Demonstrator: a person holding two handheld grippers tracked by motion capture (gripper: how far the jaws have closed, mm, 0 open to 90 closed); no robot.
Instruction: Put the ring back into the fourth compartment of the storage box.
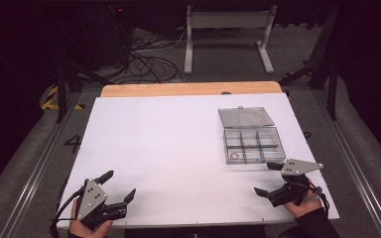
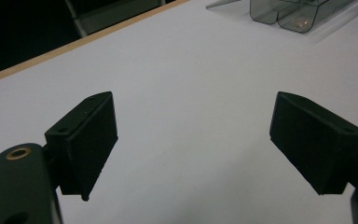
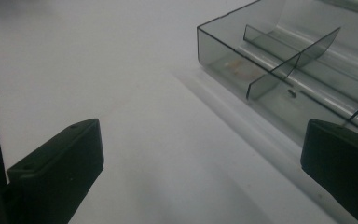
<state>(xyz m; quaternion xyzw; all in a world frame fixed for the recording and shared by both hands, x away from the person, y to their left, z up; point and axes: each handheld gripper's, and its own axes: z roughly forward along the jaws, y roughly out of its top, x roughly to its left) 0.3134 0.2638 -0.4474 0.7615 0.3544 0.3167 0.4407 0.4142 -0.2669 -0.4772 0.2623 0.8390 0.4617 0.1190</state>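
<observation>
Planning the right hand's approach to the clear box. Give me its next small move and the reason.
Probably ease the right gripper forward, toward the open compartment box. Its jaws stand open and empty just short of the near wall, and a small ring lies in the near-left compartment. The left gripper sits open, far off.

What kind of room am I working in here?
Probably a lab or recording studio, not a home: a white table ringed by black curtains, loose cables on the floor beyond it, and a clear plastic box set out near the right gripper.
</observation>
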